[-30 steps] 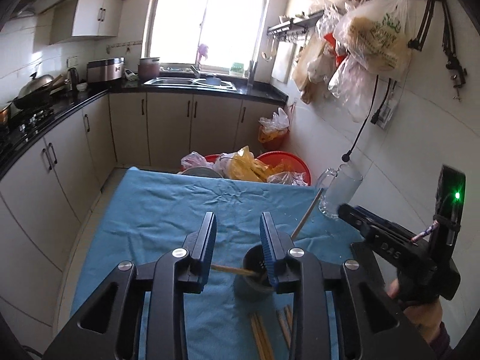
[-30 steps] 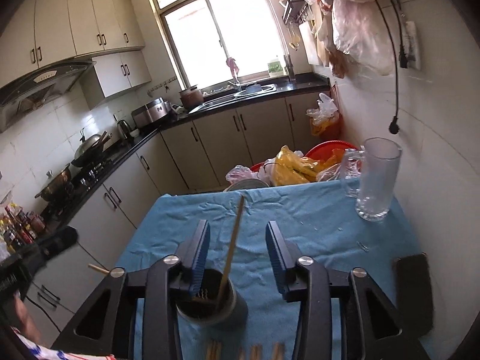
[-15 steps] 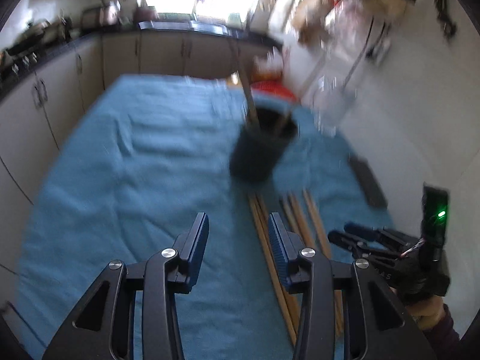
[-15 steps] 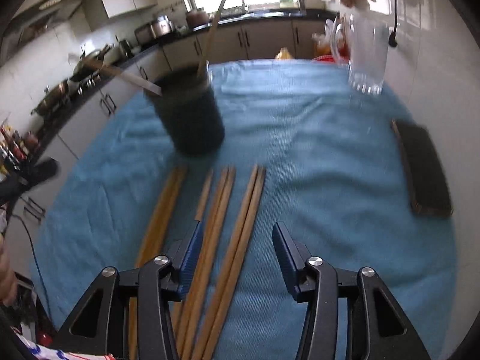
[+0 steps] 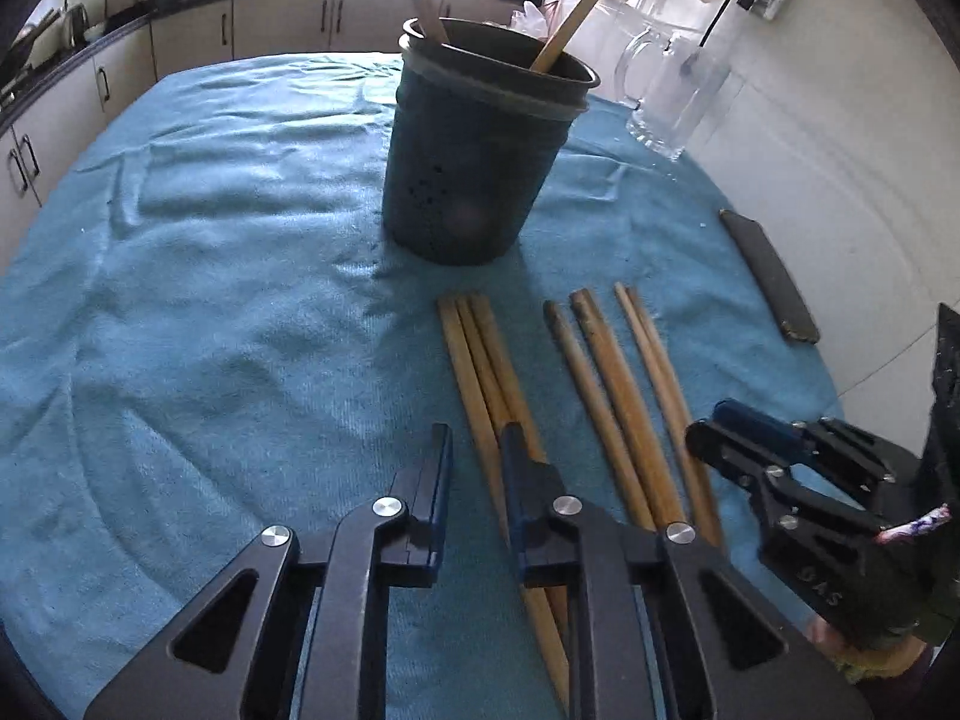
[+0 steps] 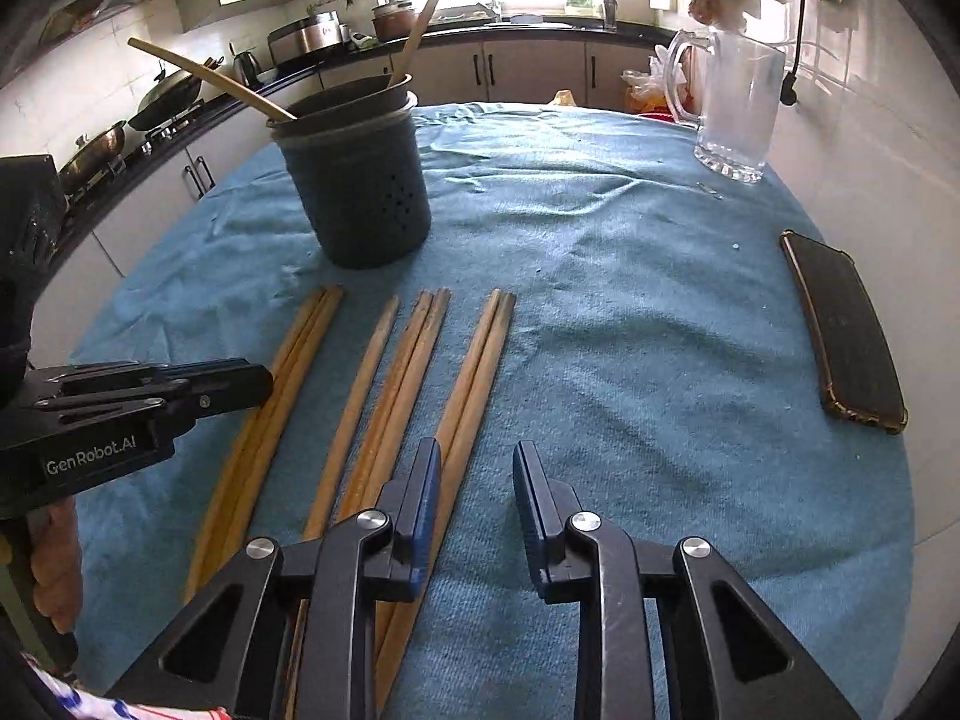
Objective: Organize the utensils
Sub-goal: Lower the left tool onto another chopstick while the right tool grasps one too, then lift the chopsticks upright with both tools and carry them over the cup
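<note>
We hold both grippers low over a table covered by a blue cloth (image 6: 630, 312), and both stand spread with nothing between their fingers. Our left gripper (image 5: 475, 456) hovers just above the near ends of the leftmost bundle of chopsticks (image 5: 486, 372), its right finger over that bundle and its left finger over bare cloth. Our right gripper (image 6: 477, 480) hangs over the near part of the cloth, its left finger above the rightmost pair of sticks and its right finger over bare cloth. The chopsticks (image 6: 384, 396) lie flat on the cloth in three loose groups side by side, running from near us toward the holder, with small gaps between the groups. The holder (image 6: 360, 186), a dark round cup with small holes in its wall, stands upright just past the far tips of the sticks; the holder (image 5: 474, 162) has two sticks (image 5: 576, 12) leaning out of it, one tilted left and one tilted right. A clear glass mug (image 6: 735, 108) stands upright at the far right of the cloth, well apart from the holder. A dark phone (image 6: 840, 330) lies flat near the right edge of the cloth, beside the white tiled wall. From the right wrist view our left gripper (image 6: 258, 381) shows side on, its tip above the leftmost bundle.
</note>
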